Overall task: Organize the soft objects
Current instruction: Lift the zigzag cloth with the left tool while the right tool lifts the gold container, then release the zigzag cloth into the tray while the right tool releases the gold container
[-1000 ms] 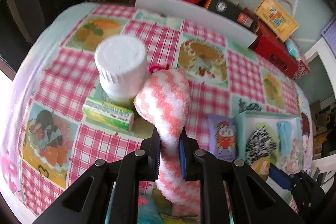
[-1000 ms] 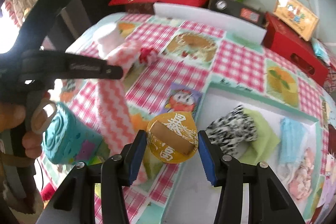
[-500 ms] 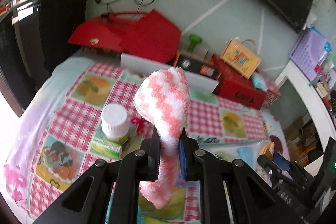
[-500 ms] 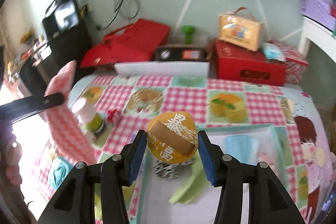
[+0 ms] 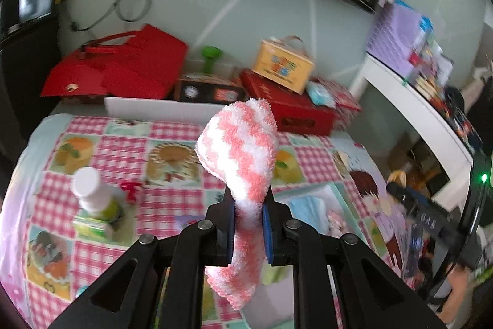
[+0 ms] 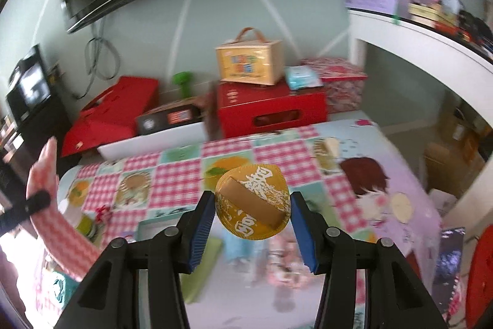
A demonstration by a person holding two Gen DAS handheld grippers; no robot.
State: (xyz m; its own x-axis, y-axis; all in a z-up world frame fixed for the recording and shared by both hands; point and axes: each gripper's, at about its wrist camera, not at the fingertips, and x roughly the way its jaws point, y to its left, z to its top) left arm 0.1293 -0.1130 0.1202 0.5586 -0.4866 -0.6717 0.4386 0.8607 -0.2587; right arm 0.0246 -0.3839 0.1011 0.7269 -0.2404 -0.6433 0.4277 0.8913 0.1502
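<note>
My left gripper (image 5: 249,225) pinched the pink-and-white sock (image 5: 243,162) mid-length, frame centre, so both ends hung clear of the table (image 5: 172,205). My right gripper (image 6: 251,228) clamped the yellow packet (image 6: 252,205), lower centre.

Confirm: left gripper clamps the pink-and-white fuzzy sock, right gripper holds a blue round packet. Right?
Not quite. The left gripper does clamp the pink-and-white fuzzy sock, but the round packet between the right gripper's fingers is golden-yellow with white characters, not blue. Only the finger pads are blue. The right wrist view shows it.
</note>
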